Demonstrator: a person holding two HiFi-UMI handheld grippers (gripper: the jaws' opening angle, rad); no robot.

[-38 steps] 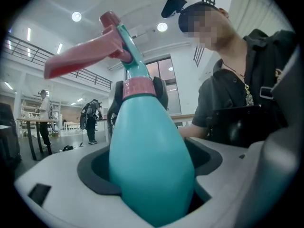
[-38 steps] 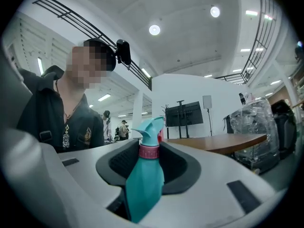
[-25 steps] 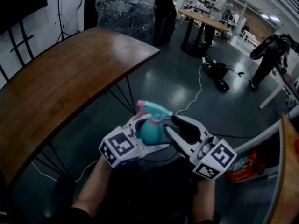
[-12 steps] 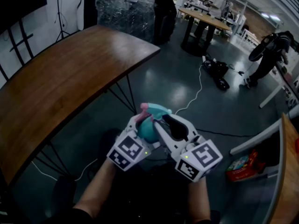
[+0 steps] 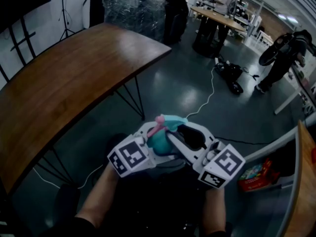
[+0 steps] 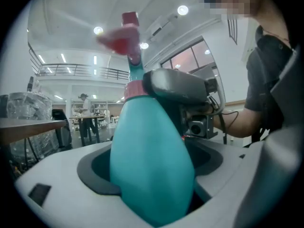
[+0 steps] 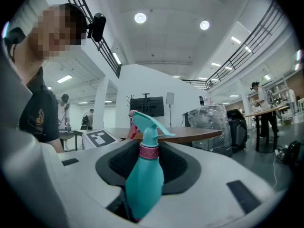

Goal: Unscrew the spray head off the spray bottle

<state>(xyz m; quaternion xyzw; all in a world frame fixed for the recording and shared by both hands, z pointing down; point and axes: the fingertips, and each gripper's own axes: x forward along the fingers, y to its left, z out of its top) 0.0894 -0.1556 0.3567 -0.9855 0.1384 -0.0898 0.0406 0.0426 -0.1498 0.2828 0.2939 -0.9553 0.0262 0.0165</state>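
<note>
A teal spray bottle (image 5: 159, 139) is held in the air in front of the person, between both grippers. My left gripper (image 5: 149, 134) is shut on the bottle's wide body (image 6: 152, 165), which fills the gap between its jaws. The spray head (image 5: 170, 121), teal with a pink trigger (image 6: 124, 34), sits on a pink collar (image 7: 148, 152). My right gripper (image 5: 180, 134) comes in from the right and is shut round the collar and neck; one of its grey jaws (image 6: 178, 85) lies against the collar. In the right gripper view the bottle (image 7: 145, 186) stands between the dark pads.
A long wooden table (image 5: 64, 83) runs along the left, with a plastic-wrapped stack (image 5: 133, 4) behind it. A white cable (image 5: 210, 95) and a dark bag (image 5: 229, 75) lie on the floor ahead. A second table edge (image 5: 303, 181) and a colourful box (image 5: 256, 174) are at the right. People stand far off.
Both grippers swung with the bottle, inward half a second ago and outward again now. The spray head has shifted a little to the right and nearer; the pink trigger now sticks up.
</note>
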